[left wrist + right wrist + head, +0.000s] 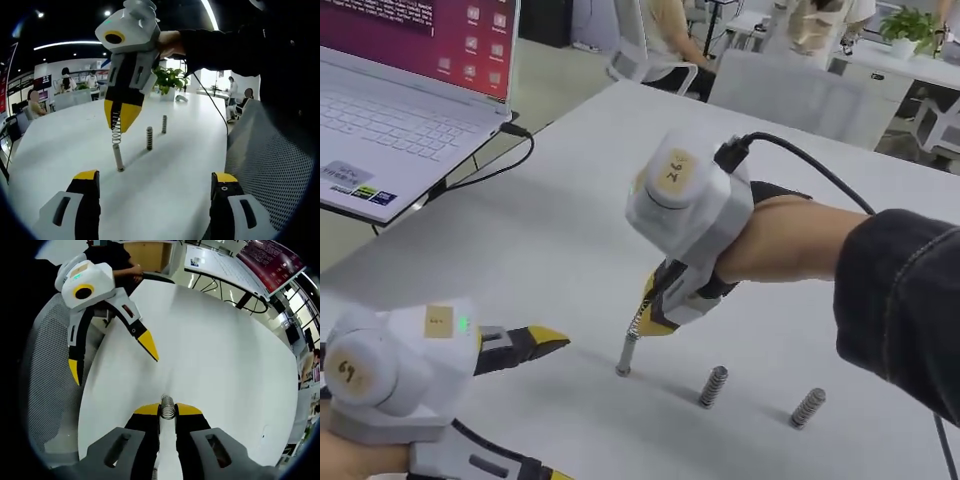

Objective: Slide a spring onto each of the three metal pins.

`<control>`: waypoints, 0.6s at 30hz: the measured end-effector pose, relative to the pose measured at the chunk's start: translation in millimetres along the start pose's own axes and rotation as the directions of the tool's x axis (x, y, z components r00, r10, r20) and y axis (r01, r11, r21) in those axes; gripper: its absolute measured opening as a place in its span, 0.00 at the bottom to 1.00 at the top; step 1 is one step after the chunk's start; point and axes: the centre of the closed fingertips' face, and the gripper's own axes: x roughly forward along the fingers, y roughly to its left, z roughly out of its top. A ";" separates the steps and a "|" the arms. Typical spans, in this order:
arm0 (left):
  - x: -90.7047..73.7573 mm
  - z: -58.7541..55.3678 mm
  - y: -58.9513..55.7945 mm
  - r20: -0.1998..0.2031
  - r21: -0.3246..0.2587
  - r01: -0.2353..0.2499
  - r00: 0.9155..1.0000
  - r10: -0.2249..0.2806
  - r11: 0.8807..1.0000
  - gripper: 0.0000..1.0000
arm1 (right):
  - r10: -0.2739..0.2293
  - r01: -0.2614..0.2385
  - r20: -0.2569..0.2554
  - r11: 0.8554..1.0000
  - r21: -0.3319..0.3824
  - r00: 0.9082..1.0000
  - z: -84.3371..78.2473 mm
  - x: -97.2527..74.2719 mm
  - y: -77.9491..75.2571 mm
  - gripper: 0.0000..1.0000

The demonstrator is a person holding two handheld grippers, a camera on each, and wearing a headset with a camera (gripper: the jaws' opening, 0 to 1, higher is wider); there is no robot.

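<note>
Our left gripper [155, 176] nearest: jaws wide apart, holding nothing, low over table [520, 230]. Beyond it, bare pin [625, 356] stands upright. Spring [638, 322] sits directly above pin, long axis near vertical, lower end at pin tip; we cannot tell if started on. Our right gripper [652, 318] clamped on spring's upper coils. We judge next move straight down along pin. Farther along row, second pin [713, 386] and third pin [807, 407] carry springs.

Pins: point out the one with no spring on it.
The leftmost pin in the head view, bare metal below the spring held by the right hand-held gripper; the other two pins each carry a spring.
</note>
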 end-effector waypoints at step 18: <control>-5.1 -5.6 3.6 0.001 -0.011 -0.006 1.000 0.006 1.000 0.86 | 0.015 -0.014 -0.035 1.000 0.009 0.999 -3.9 19.7 -4.0 0.09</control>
